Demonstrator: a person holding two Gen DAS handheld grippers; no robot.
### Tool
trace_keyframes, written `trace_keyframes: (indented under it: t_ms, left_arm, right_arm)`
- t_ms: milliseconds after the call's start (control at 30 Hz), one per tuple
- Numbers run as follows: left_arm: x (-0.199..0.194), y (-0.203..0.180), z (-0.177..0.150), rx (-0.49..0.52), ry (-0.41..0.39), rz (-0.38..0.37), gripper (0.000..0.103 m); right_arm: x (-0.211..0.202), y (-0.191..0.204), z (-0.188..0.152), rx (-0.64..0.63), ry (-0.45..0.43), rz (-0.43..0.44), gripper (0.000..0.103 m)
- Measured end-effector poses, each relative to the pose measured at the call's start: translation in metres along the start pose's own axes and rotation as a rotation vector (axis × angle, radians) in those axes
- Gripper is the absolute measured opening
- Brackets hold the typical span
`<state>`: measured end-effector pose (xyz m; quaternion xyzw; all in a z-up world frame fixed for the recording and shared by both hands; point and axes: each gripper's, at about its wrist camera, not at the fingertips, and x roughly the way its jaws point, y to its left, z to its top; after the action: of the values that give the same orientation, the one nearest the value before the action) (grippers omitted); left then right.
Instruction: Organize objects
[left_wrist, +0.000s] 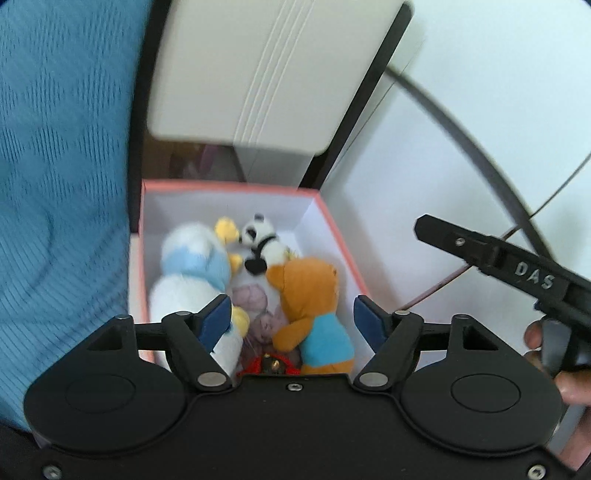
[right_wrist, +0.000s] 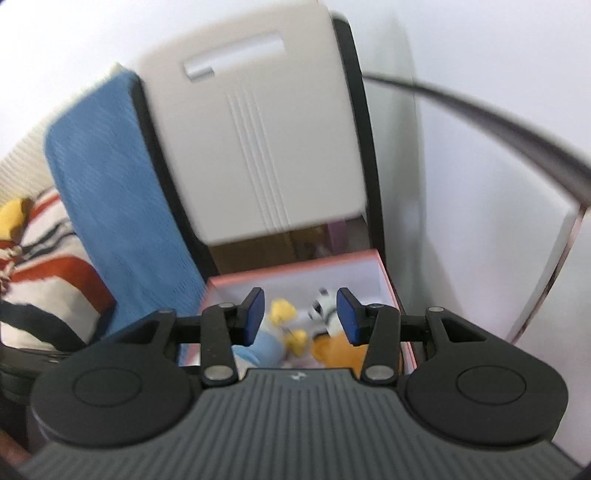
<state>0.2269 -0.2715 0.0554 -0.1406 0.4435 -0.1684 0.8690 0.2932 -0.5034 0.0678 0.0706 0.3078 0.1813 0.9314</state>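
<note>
Below me the pink-rimmed box (left_wrist: 325, 218), white inside, stands open and packed with soft toys. The white and pale-blue duck (left_wrist: 192, 273) fills the 9 o'clock side, the orange bear (left_wrist: 306, 291) in a blue shirt the 3 o'clock side, and the small panda (left_wrist: 260, 236) lies at 12 o'clock.

An open pink box (left_wrist: 325, 206) sits below both grippers, its top unobstructed. Soft toys crowd its floor: a white and blue duck (left_wrist: 192, 273) at nine o'clock, an orange bear (left_wrist: 310, 295) at three o'clock, a small panda (left_wrist: 260, 236) toward twelve o'clock, all touching. Bare white floor shows only along the far wall. A cream panel (left_wrist: 266, 74) overhangs the box's far edge at twelve o'clock. A blue cloth (left_wrist: 62, 184) presses close on the nine o'clock side. A white wall (left_wrist: 461, 129) stands at three o'clock.
</note>
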Motion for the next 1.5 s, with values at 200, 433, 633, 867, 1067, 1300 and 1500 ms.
trace_keyframes:
  t_ms: [200, 433, 633, 867, 1067, 1300, 1500]
  left_arm:
    - [-0.063, 0.002, 0.012, 0.048, -0.083, -0.018, 0.074]
    - [-0.113, 0.015, -0.001, 0.071, -0.144, -0.001, 0.08]
    - [-0.122, 0.033, -0.022, 0.078, -0.126, 0.002, 0.08]
    - [-0.136, 0.055, -0.041, 0.032, -0.128, -0.013, 0.082]
    - [-0.138, 0.062, -0.061, 0.038, -0.135, 0.019, 0.089]
    - [-0.143, 0.068, -0.082, 0.039, -0.145, 0.067, 0.103]
    - [-0.145, 0.067, -0.093, 0.052, -0.139, 0.077, 0.103]
  right_arm:
    - [-0.047, 0.031, 0.01, -0.04, -0.066, 0.013, 0.047]
    - [-0.072, 0.057, -0.014, -0.05, -0.041, 0.032, 0.047]
    - [-0.075, 0.065, -0.054, 0.022, 0.013, 0.047, 0.047]
    - [-0.081, 0.073, -0.082, 0.033, 0.05, 0.038, 0.047]
    - [-0.08, 0.074, -0.097, 0.063, 0.064, 0.024, 0.049]
    - [-0.08, 0.075, -0.113, 0.075, 0.076, 0.022, 0.071]
    - [-0.075, 0.071, -0.124, 0.07, 0.087, 0.001, 0.093]
